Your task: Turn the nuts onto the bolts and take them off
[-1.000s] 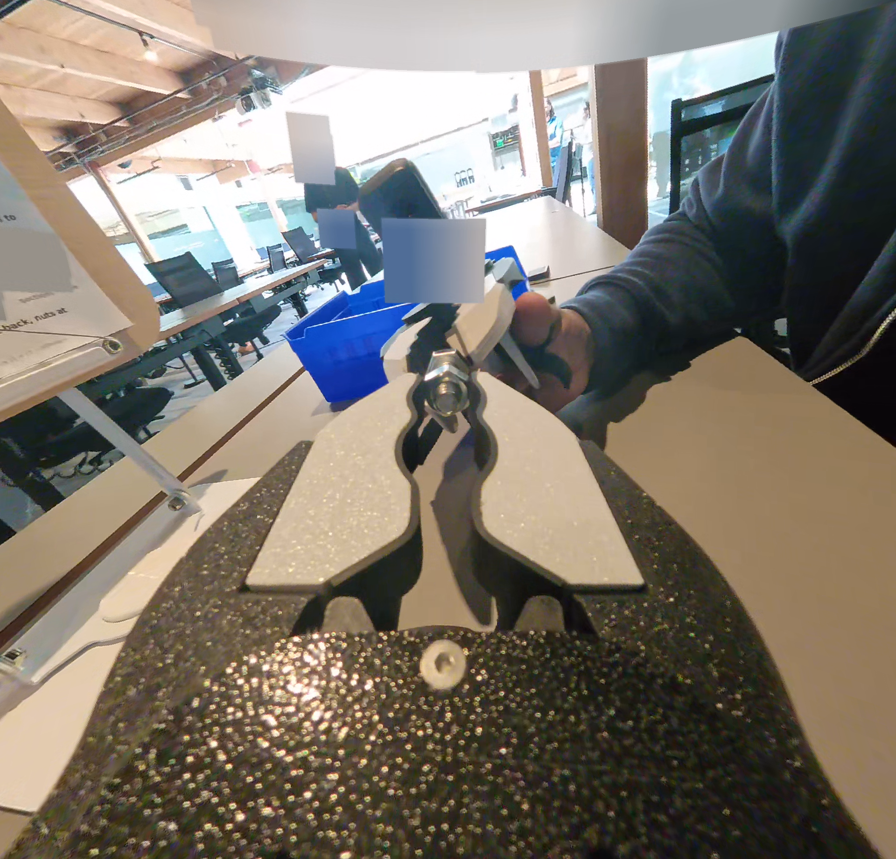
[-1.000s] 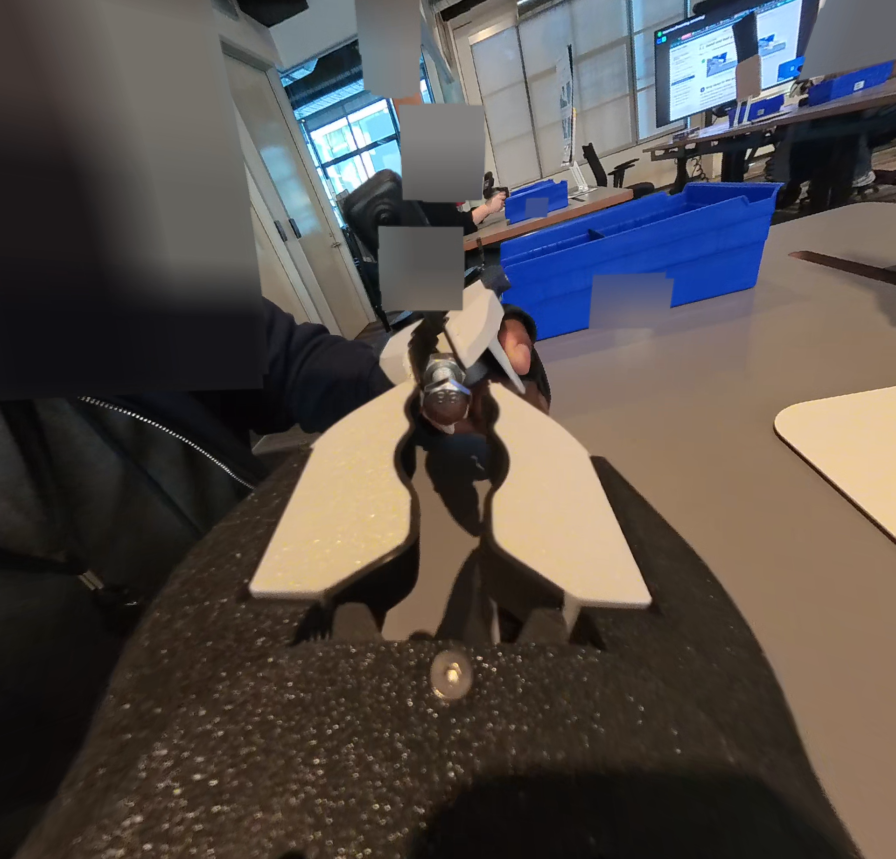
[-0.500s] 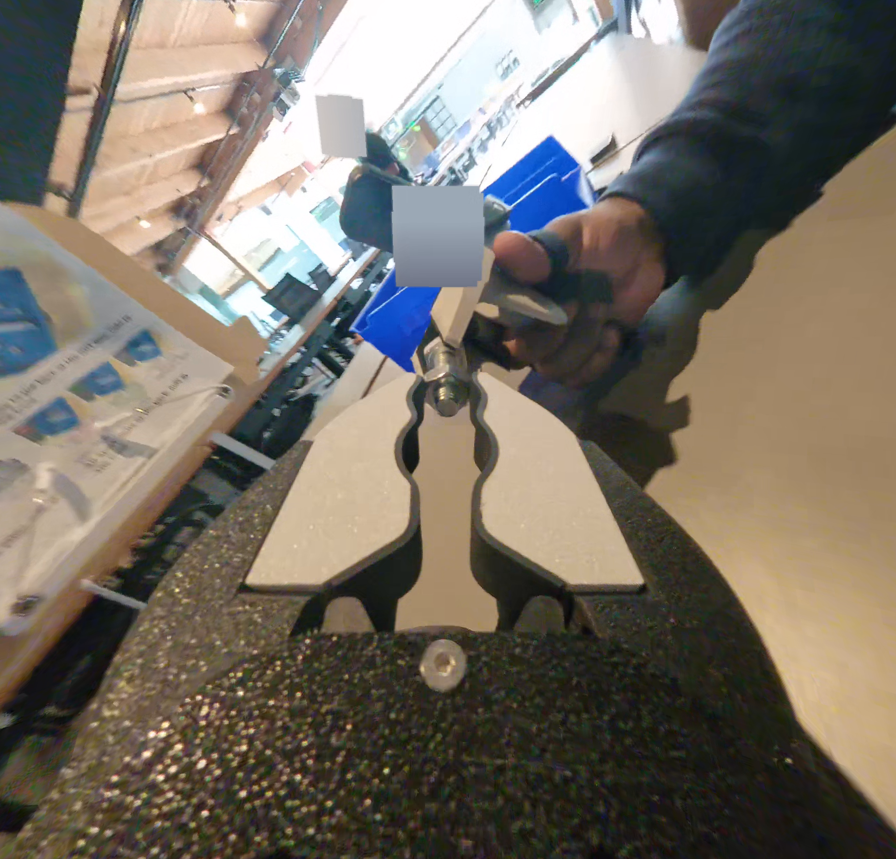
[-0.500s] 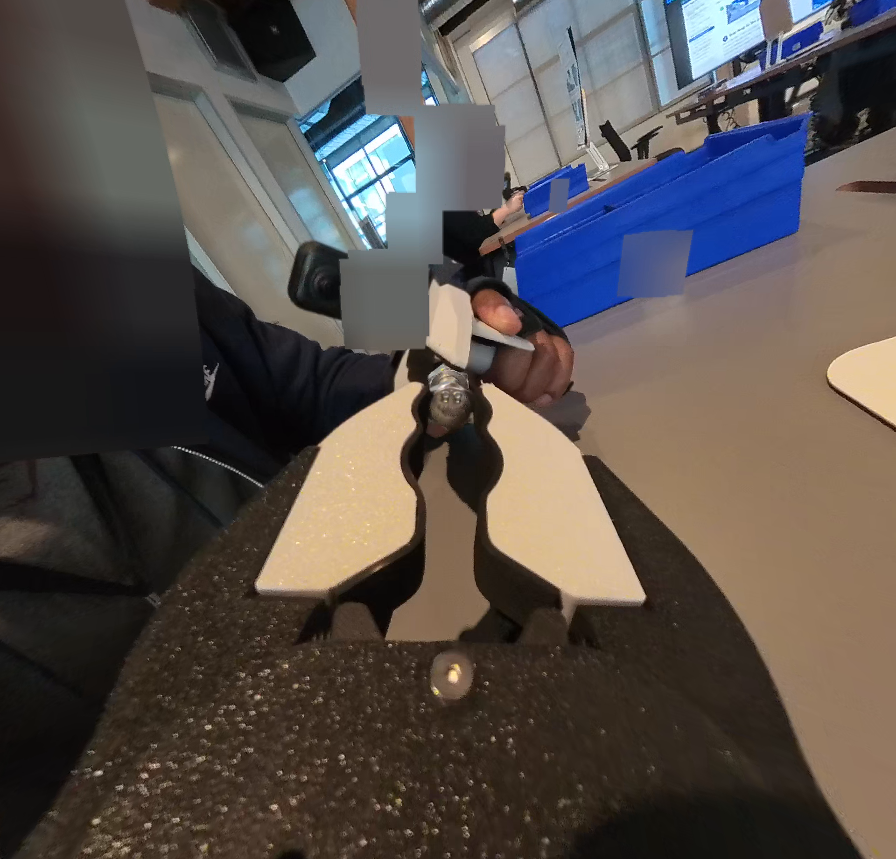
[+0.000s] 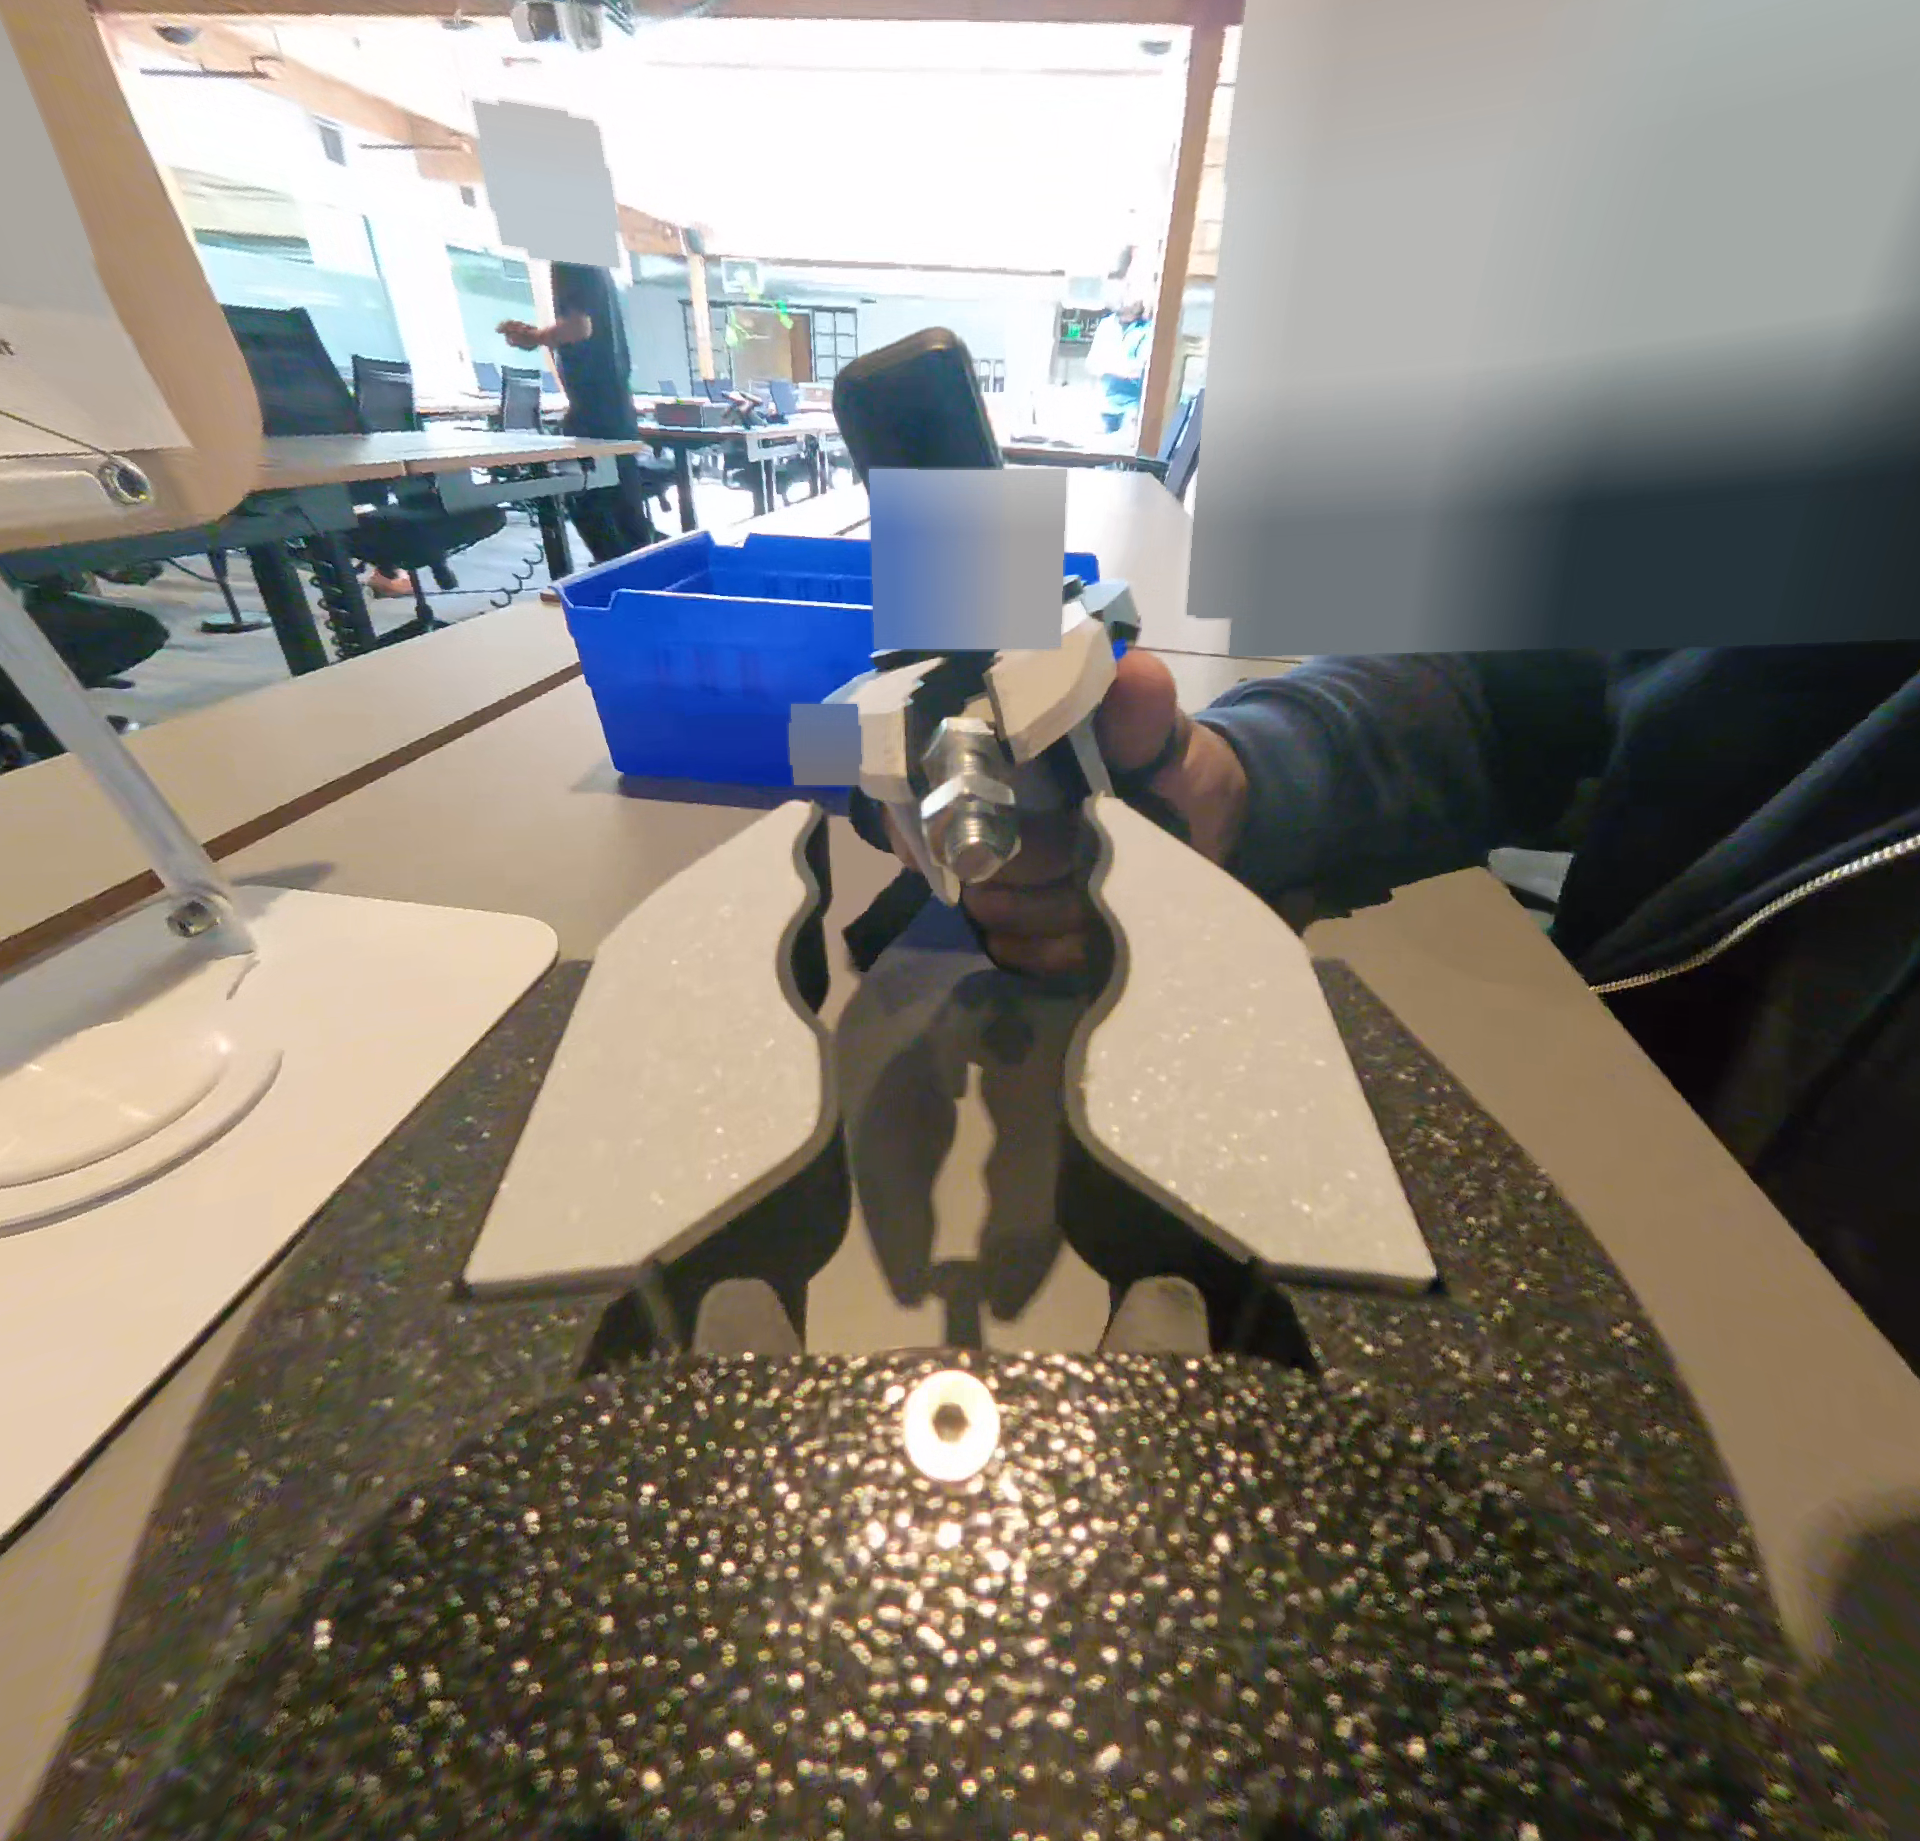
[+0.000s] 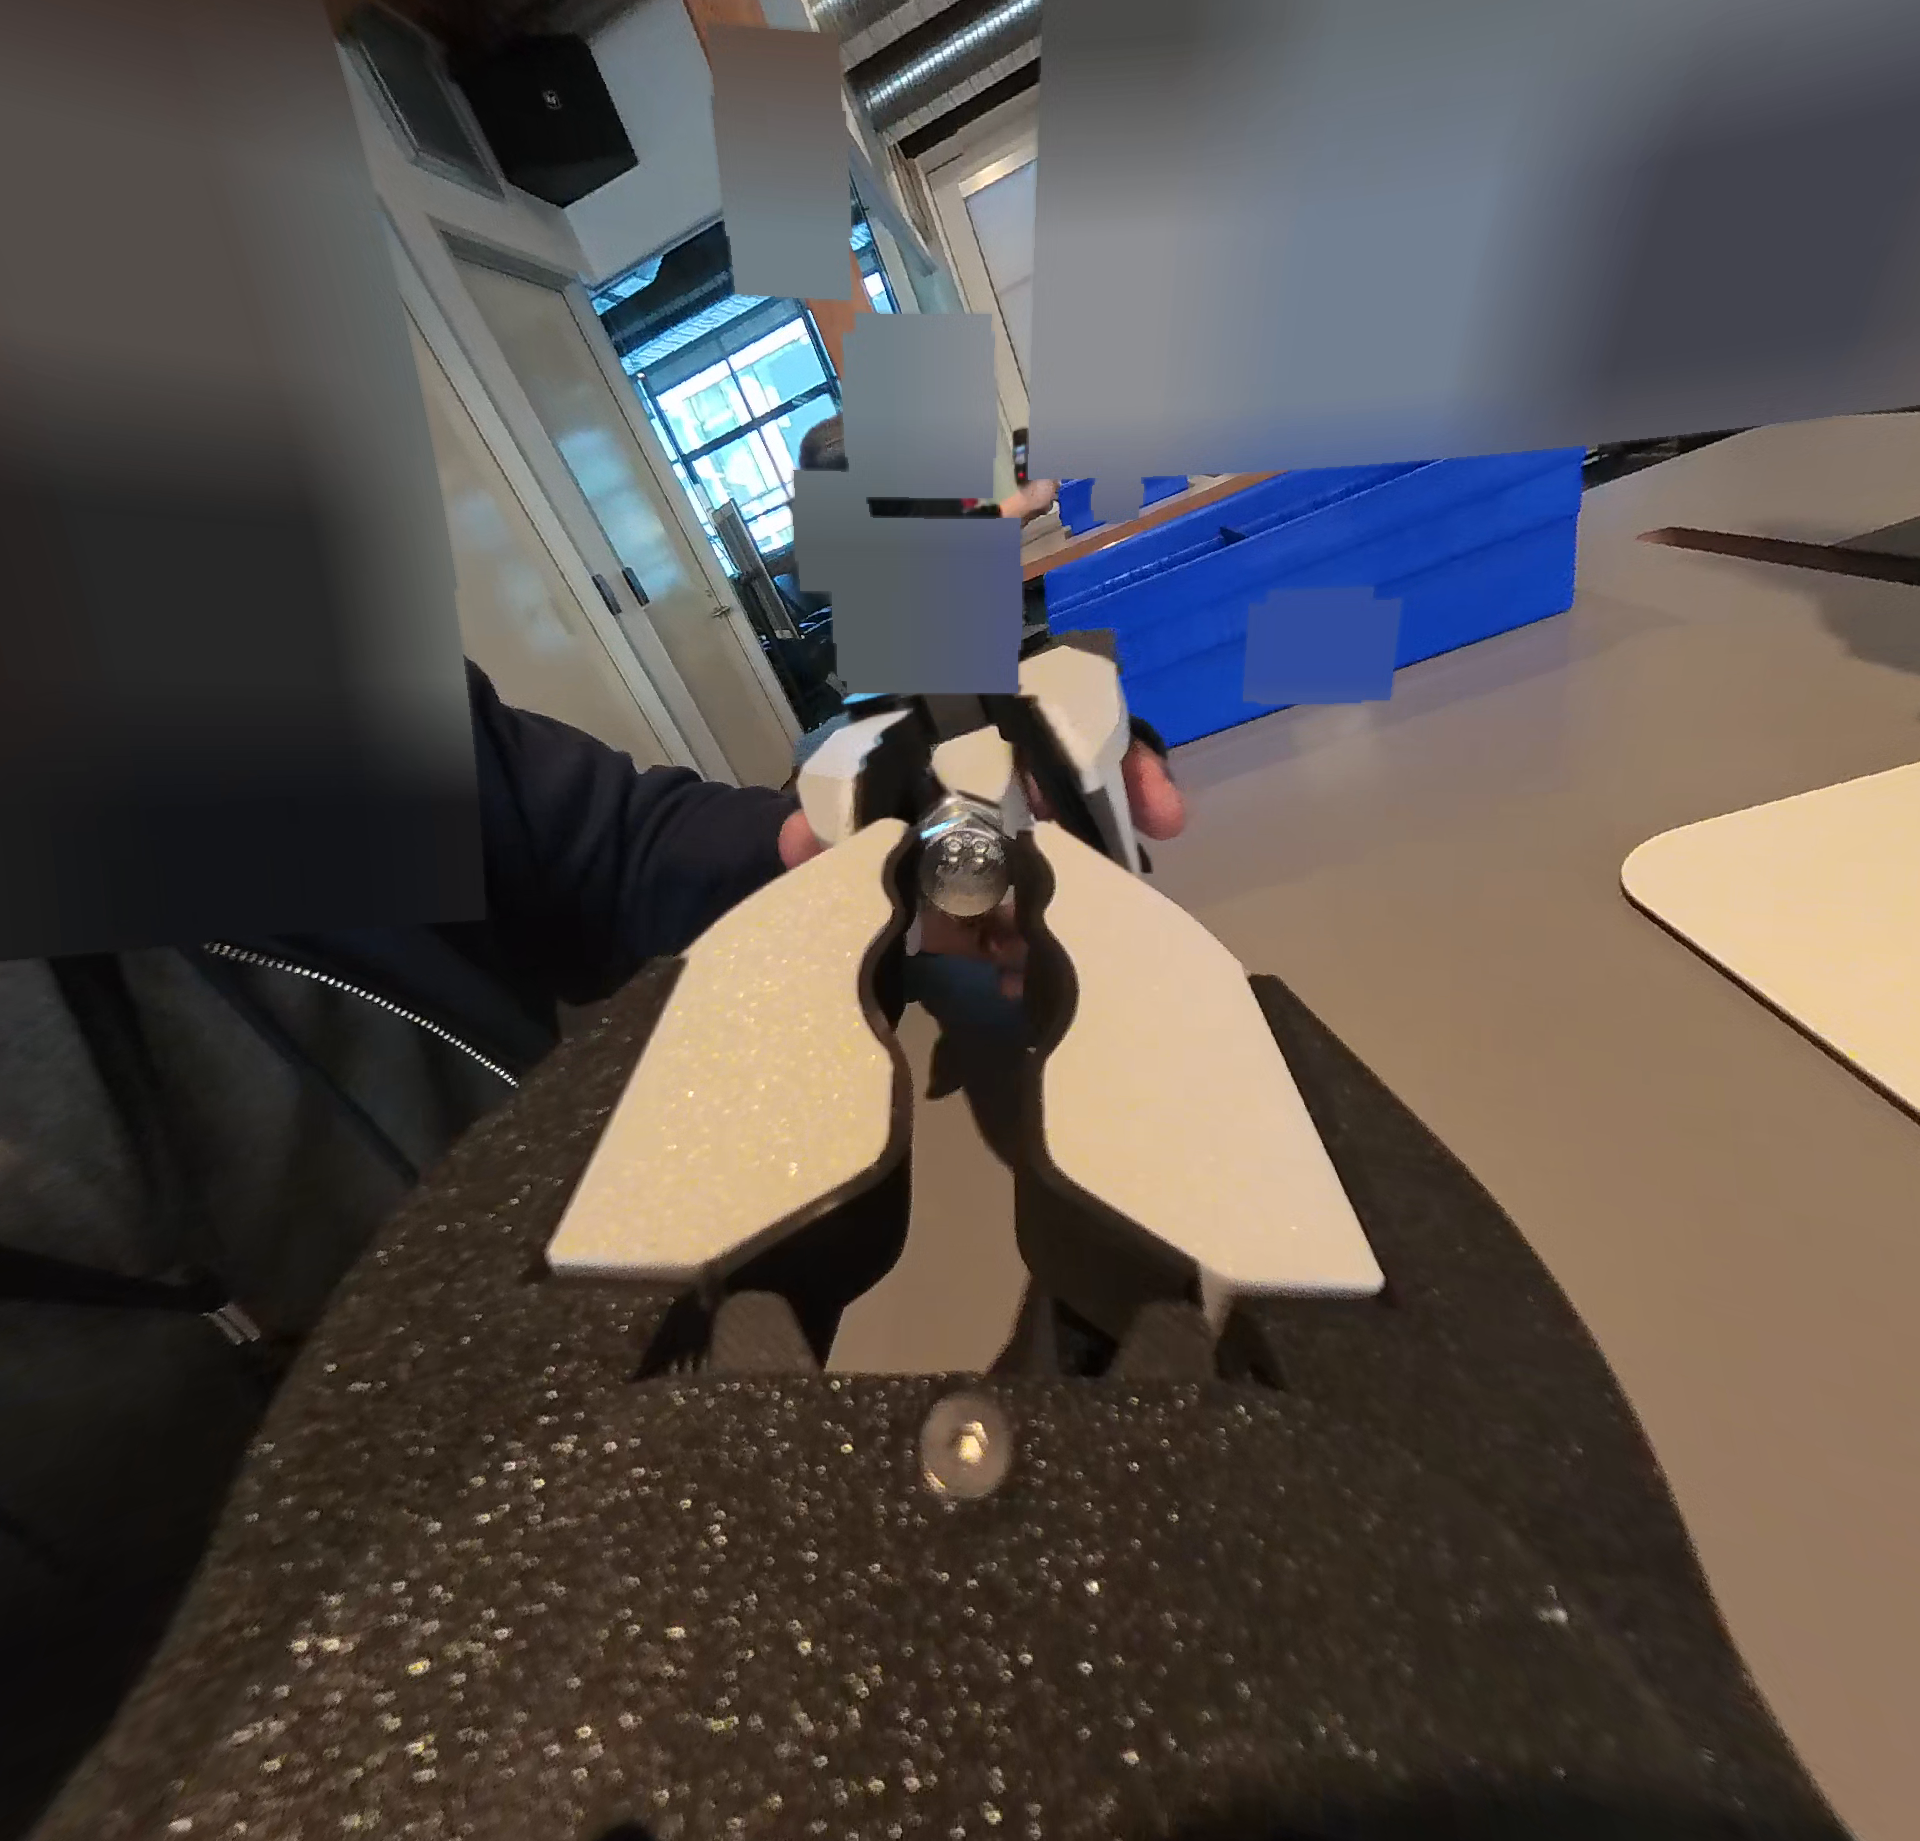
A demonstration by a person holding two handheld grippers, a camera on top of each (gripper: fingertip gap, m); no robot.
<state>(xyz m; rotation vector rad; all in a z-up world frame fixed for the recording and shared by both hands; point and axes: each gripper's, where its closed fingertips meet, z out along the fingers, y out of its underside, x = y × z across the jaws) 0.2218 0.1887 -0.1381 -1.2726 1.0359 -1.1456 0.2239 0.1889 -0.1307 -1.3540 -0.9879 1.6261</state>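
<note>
Two grippers meet above the worktop (image 5: 436, 815): the right gripper (image 6: 964, 856) is clamped on the bolt (image 6: 961, 872) head, its nut (image 5: 951, 752) threaded on, while the left gripper (image 5: 956, 856) stands apart around the threaded end.

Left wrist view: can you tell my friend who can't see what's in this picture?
The left gripper is open, its two fingers spread wide. Just beyond them the right gripper holds a bolt with a nut threaded on it. A blue bin sits behind on the grey table.
</note>
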